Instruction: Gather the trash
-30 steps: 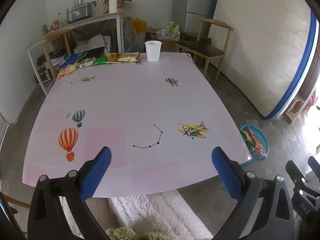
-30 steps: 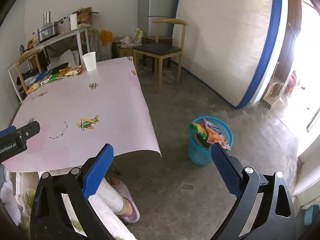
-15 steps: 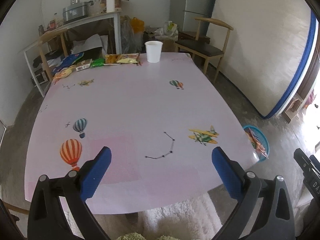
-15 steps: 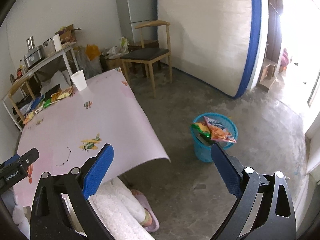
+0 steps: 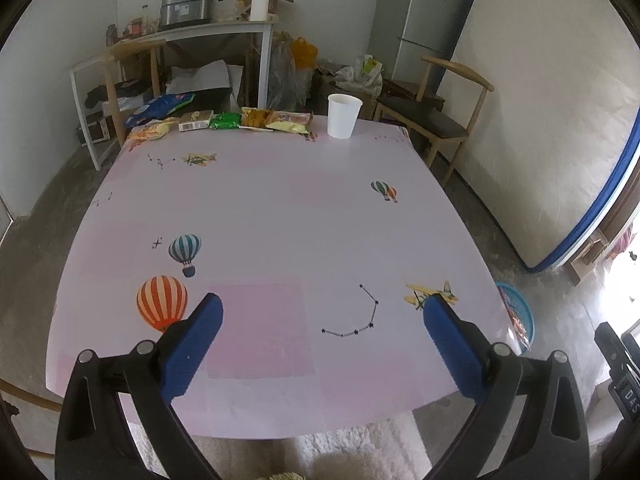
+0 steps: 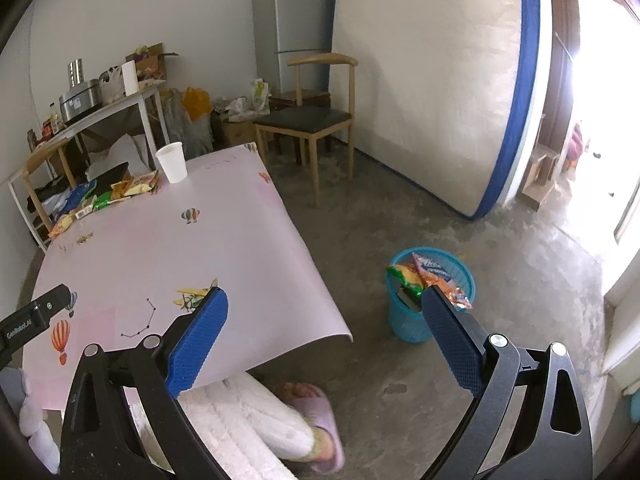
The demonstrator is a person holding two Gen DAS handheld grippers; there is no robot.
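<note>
Several snack wrappers lie in a row along the far edge of the pink table, next to a white paper cup. They also show in the right wrist view, as does the cup. My left gripper is open and empty over the table's near edge. My right gripper is open and empty, off the table's right side. A blue trash basket on the floor holds wrappers; its rim shows in the left wrist view.
A wooden chair stands beyond the table's far right corner. A mattress leans on the right wall. A white shelf table with clutter stands behind. My leg and slipper are under the table's near edge.
The left gripper has moved forward over the table's near edge. The right gripper's view has swung left and dropped a little, bringing the basket closer. Both stay open.
</note>
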